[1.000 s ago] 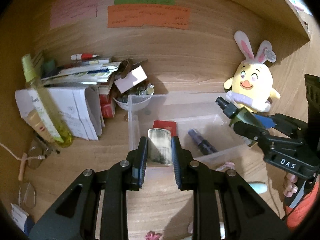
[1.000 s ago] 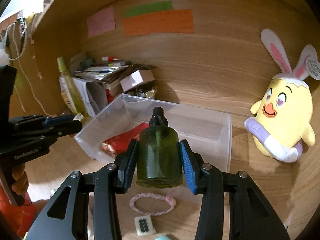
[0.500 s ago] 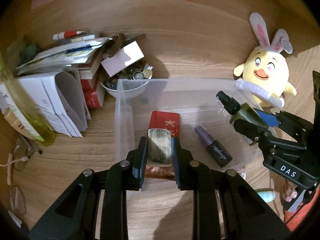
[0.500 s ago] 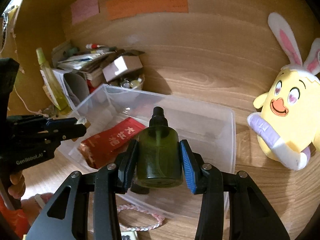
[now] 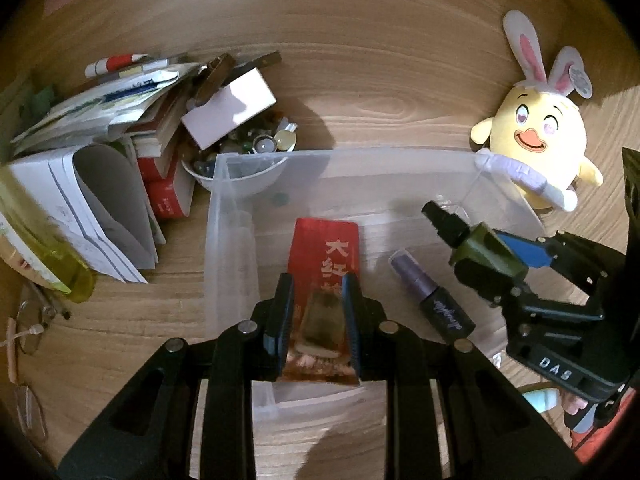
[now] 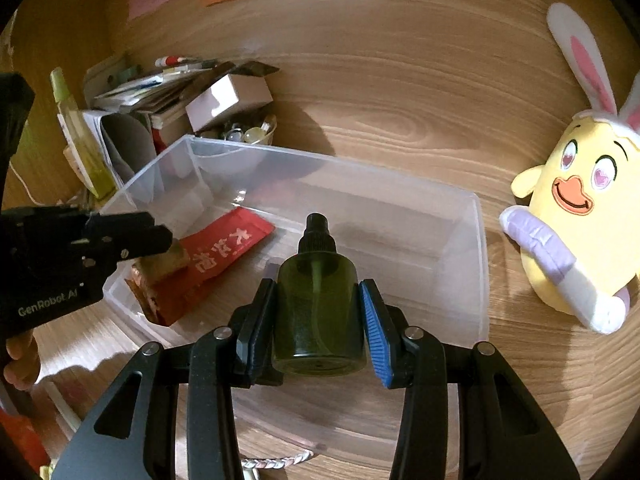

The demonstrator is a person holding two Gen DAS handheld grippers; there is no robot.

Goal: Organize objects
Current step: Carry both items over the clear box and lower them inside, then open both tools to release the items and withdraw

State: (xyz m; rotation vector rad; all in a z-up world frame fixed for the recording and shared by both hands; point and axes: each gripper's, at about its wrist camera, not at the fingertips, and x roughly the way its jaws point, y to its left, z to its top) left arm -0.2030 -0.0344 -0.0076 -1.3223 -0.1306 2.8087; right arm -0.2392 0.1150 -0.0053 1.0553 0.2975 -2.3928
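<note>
A clear plastic bin (image 5: 224, 248) (image 6: 476, 264) stands on the wooden desk. Inside lie a red packet (image 5: 326, 248) (image 6: 224, 252) and a purple spray bottle (image 5: 432, 300). My left gripper (image 5: 318, 312) is shut on a small brownish block (image 5: 322, 326) and holds it low over the red packet, inside the bin. It also shows in the right wrist view (image 6: 160, 240). My right gripper (image 6: 320, 308) is shut on a dark green spray bottle (image 6: 318, 304) (image 5: 480, 250) above the bin's right half.
A yellow bunny plush (image 5: 536, 136) (image 6: 580, 216) sits right of the bin. A bowl of small items (image 5: 248, 160), a white box (image 5: 228, 108), stacked books and papers (image 5: 92, 160) and a yellow-green bottle (image 6: 80, 136) crowd the left. Glasses (image 5: 32, 320) lie front left.
Both grippers have moved forward and down over the bin. The left one has lowered its block close to the red packet. Both grips are unchanged.
</note>
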